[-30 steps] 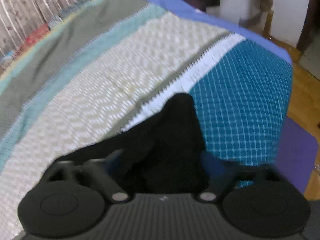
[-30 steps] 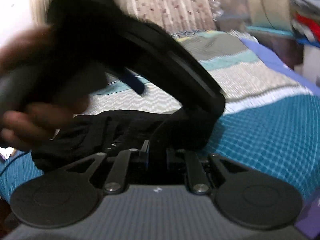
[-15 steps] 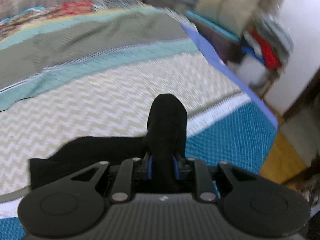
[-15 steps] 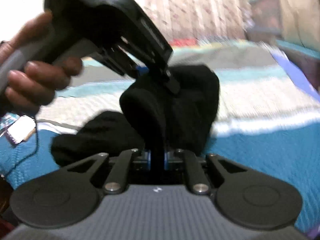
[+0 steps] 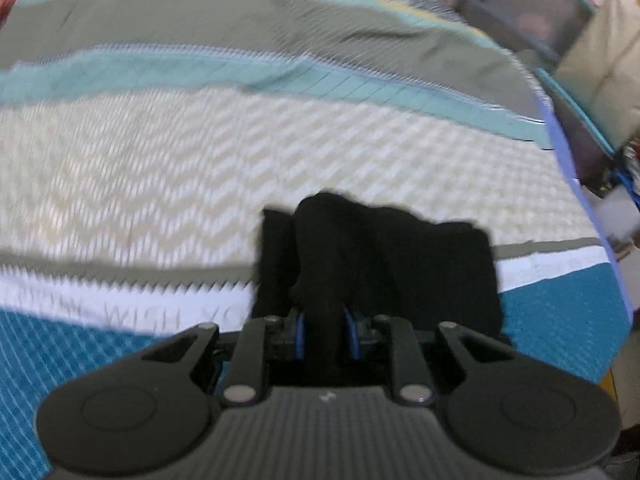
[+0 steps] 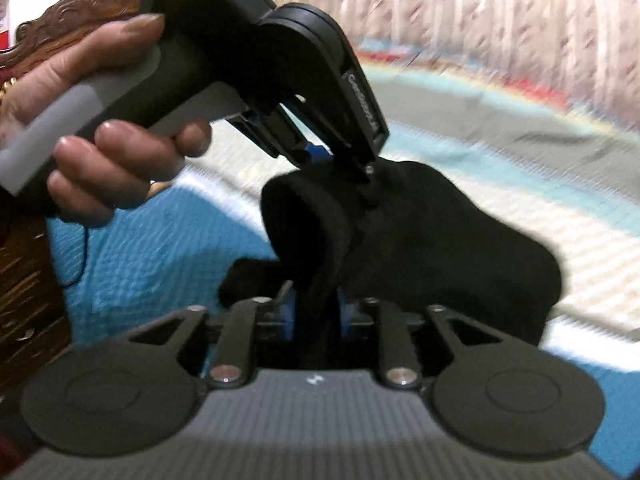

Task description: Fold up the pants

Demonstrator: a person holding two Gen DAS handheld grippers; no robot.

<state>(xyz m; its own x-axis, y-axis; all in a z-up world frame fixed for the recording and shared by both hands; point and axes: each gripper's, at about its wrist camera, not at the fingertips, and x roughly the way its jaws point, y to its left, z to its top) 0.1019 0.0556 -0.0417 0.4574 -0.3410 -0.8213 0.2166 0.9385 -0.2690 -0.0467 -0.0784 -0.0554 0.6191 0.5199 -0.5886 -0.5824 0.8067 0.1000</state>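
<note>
Pants [image 5: 372,256]: black, bunched, lifted just above the bed [image 5: 200,168]; held at the near edge between both grippers, the rest sagging to the cover.
Left gripper [image 5: 324,332]: jaws close together, clamped on a narrow fold of the pants; in the right view it comes in from the upper left [image 6: 360,172], carried by the left hand [image 6: 100,120].
Right gripper [image 6: 316,312]: jaws opening; a fold of the pants lies between the blue pads [image 6: 289,314] and appears still to touch them.
Handling: judged light, soft and limp, not fragile; the cloth droops wherever unsupported and bunches readily. Best taken at a hem or waistband edge, at two spaced points, so that the fold stays flat.
Risk: with the right jaws parting, that side may drop and crumple.
Change from a second ago: the left gripper then stood wider on the cloth and now pinches it; the right gripper was then clamped tight and is now letting go. The pants lay spread flatter and have since gathered into a lifted heap. Both views have swung across the bed.
</note>
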